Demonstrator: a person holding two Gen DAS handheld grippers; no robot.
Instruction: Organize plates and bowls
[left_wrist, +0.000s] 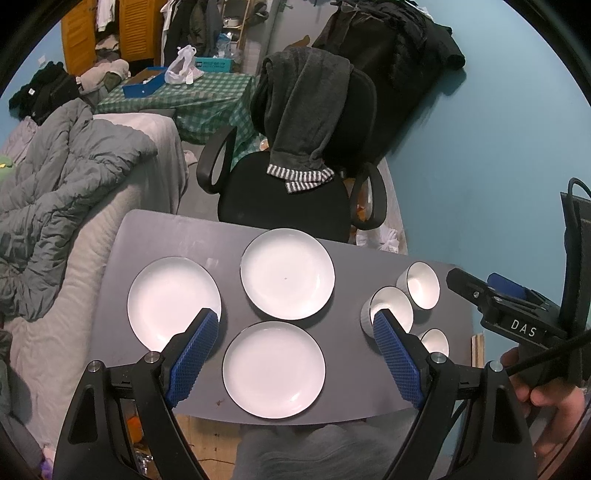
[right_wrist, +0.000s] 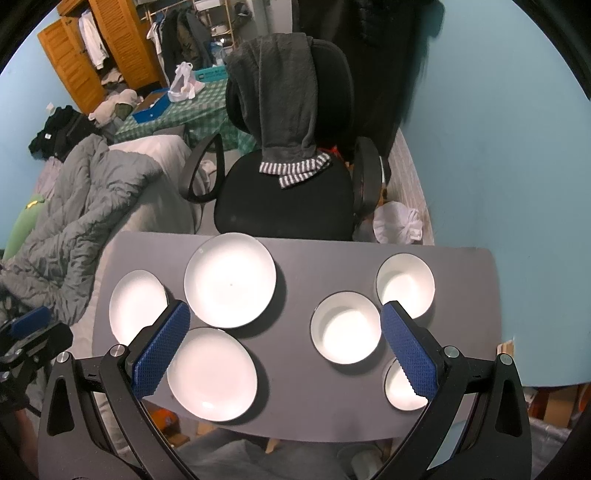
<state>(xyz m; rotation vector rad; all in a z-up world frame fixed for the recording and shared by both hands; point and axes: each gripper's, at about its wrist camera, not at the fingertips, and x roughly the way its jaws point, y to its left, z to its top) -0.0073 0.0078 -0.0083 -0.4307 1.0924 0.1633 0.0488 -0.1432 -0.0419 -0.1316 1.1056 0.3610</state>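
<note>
With both hand-held grippers, left (left_wrist: 295, 332) and right (right_wrist: 284, 332), spread wide and empty, slide one finger under the near-edge plate (left_wrist: 274, 369) on the surface (left_wrist: 166, 236), lifting it level.

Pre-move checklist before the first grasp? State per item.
1. Left gripper open, empty: ok.
2. Right gripper open, empty: ok.
3. Three plates lie flat and unstacked, near plate unobstructed: ok.
4. Three bowls upright, middle bowl close beside the far bowl; contact: cannot tell.
5. Near bowl partly hidden by a right finger: cannot tell its clearance.
6. Grey table has bare room for stacking: ok.
</note>
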